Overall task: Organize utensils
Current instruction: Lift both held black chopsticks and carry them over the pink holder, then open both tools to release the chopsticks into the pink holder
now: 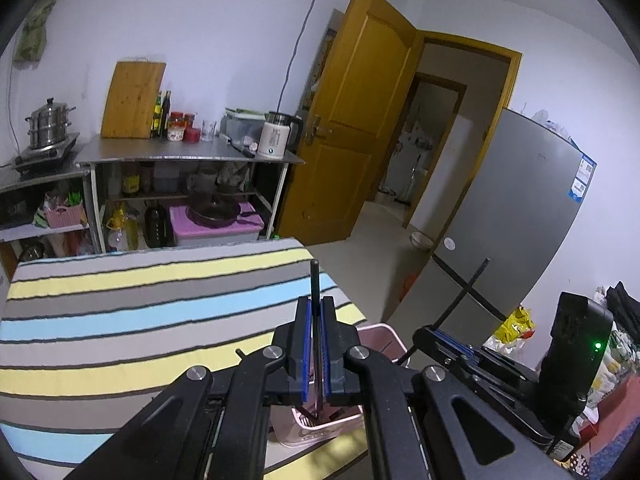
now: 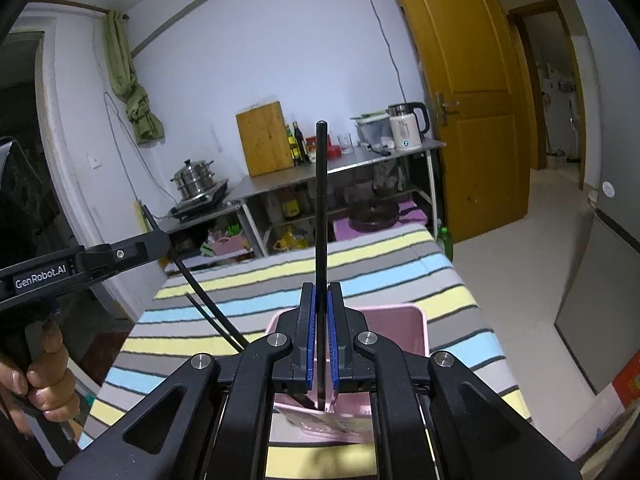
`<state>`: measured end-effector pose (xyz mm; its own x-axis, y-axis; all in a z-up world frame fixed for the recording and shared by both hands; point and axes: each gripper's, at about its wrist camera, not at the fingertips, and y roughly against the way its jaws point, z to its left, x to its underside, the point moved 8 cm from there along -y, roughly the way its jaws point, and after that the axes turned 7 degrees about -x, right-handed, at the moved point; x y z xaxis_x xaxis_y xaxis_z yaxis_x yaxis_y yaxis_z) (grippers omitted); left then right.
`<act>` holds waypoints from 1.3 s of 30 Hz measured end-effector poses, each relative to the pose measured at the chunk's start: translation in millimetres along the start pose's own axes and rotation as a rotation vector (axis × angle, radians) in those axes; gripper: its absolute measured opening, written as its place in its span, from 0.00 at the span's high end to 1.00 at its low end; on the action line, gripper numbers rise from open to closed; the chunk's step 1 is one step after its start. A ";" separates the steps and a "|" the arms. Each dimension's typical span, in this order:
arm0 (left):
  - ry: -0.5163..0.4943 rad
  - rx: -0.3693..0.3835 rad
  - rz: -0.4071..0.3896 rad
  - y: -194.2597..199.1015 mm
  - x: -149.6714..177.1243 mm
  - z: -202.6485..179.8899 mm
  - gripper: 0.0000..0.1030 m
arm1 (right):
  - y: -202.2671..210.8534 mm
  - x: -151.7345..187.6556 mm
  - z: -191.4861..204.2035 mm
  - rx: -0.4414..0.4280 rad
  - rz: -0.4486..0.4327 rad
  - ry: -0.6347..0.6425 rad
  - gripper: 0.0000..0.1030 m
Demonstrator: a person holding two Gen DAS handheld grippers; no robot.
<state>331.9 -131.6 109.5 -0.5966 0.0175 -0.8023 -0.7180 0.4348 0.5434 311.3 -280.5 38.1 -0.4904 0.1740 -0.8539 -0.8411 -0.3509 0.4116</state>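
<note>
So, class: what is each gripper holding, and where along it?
Left gripper and right gripper each clamp a black chopstick around its lower half, above the pink basket.

the pink basket (image 2: 404, 320) was largely hidden behind the right gripper (image 2: 321, 300), and its contents could not be made out. the lower end of the black chopstick (image 1: 314, 280) disappeared between the blue pads (image 1: 306, 344).

A striped cloth (image 1: 120, 312) covers the table — steamer pot (image 1: 49, 123), kettle (image 1: 276, 135), cutting board (image 1: 132, 99) behind.
</note>
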 end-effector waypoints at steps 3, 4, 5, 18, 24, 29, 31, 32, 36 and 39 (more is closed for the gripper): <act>0.000 -0.002 0.023 -9.7 7.8 3.7 0.96 | -9.4 7.1 -0.6 0.005 0.026 -0.004 0.95; 0.001 -0.001 0.033 -13.6 11.4 5.1 0.96 | -12.0 10.3 -1.5 0.006 0.035 -0.005 0.95; 0.003 0.001 0.042 -16.4 15.3 6.5 0.96 | -14.0 12.5 -2.6 0.008 0.042 -0.007 0.95; 0.032 -0.010 0.105 -37.3 39.5 20.4 0.95 | -26.7 34.1 -11.4 0.023 0.114 -0.038 0.94; 0.039 -0.016 0.094 -29.1 40.9 22.3 0.91 | -21.0 34.4 -13.6 0.034 0.110 -0.042 0.85; 0.038 -0.029 0.075 -14.6 45.7 29.1 0.86 | -12.2 37.6 -14.0 0.037 0.105 -0.042 0.82; 0.040 -0.033 0.068 -8.3 48.3 32.6 0.86 | -8.0 39.5 -14.2 0.037 0.104 -0.041 0.79; 0.040 -0.036 0.063 -4.2 50.2 34.3 0.86 | -6.2 40.5 -14.5 0.037 0.104 -0.042 0.79; 0.043 -0.050 0.045 10.8 56.4 38.1 0.85 | 2.6 44.6 -13.2 0.034 0.102 -0.038 0.78; 0.042 -0.064 0.026 24.7 62.7 43.2 0.84 | 11.8 47.4 -8.6 0.030 0.095 -0.028 0.78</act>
<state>292.2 -80.8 61.9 -0.6288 -0.0105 -0.7775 -0.7227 0.3767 0.5795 280.2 -284.3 -0.3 -0.5742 0.1672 -0.8015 -0.7967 -0.3397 0.4998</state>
